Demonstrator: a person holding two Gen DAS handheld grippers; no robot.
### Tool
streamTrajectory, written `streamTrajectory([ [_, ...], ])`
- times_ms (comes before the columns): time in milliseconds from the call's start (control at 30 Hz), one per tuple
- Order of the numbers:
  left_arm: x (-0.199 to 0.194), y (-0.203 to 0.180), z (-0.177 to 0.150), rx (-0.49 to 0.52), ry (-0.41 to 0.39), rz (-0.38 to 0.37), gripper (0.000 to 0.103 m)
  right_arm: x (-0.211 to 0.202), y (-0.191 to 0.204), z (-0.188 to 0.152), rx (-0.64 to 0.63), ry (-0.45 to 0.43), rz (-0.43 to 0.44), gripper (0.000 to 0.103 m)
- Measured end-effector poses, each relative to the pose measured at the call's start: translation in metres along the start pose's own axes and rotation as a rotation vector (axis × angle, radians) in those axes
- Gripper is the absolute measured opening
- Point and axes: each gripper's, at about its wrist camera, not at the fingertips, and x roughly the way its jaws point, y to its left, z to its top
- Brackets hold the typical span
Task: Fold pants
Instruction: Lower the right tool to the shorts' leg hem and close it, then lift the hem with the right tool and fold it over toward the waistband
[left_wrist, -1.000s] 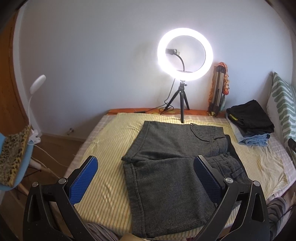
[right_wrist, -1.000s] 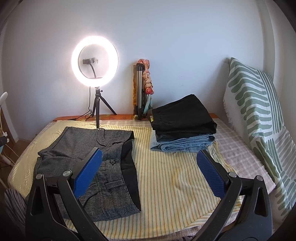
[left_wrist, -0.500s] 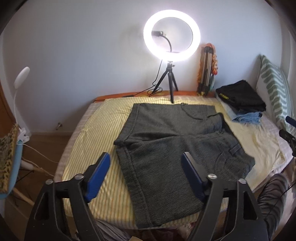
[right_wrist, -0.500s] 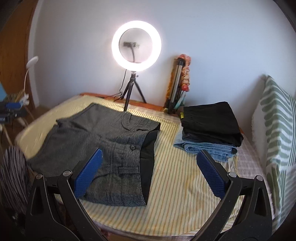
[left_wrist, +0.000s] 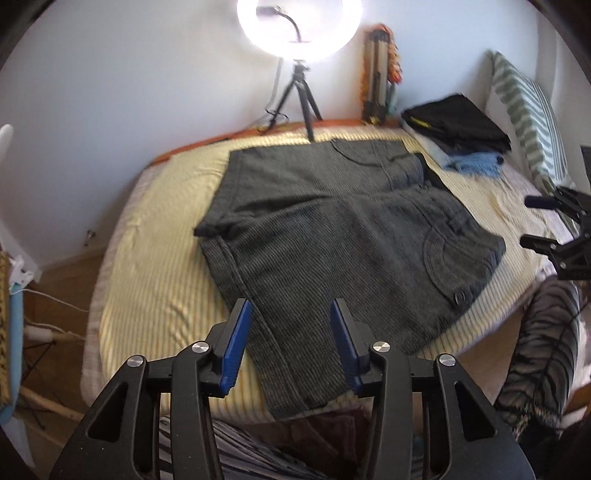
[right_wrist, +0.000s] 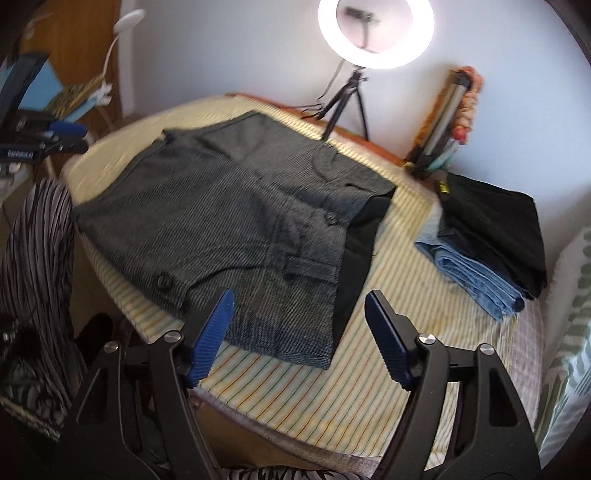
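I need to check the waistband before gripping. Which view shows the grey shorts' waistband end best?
The right wrist view: the grey shorts lie with waistband, buttons and dark lining nearest the camera. The left wrist view shows the leg hems close, with the waistband at the far right.

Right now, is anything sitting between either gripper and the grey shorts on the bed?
Nothing visible. The left gripper and right gripper, both open, face the grey shorts directly; the folded clothes pile lies off to the side.
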Motion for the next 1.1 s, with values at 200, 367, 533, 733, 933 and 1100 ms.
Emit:
streamTrajectory([
  [200,0.018,-0.018,-0.013,0.075,0.102,-0.070,0.040,0.028,0.025,-0.003,-0.144,0.092,0.083,0.073],
  [367,0.036,-0.024,-0.021,0.110,0.162,-0.107,0.040,0.055,0.049,-0.007,-0.291,0.151,0.099,0.073],
  [533,0.048,-0.024,-0.028,0.100,0.189,-0.130,0.040,0.074,0.067,-0.015,-0.442,0.208,0.085,0.073],
  [733,0.052,-0.024,-0.034,0.128,0.193,-0.147,0.044,0.088,0.065,-0.013,-0.477,0.234,0.061,0.072],
  [933,0.053,-0.035,-0.036,0.215,0.181,-0.163,0.059,0.081,0.050,0.011,-0.400,0.193,0.049,0.023],
  [1100,0.064,-0.050,-0.043,0.310,0.180,-0.103,0.059,0.070,0.031,0.036,-0.308,0.130,0.014,0.018],
])
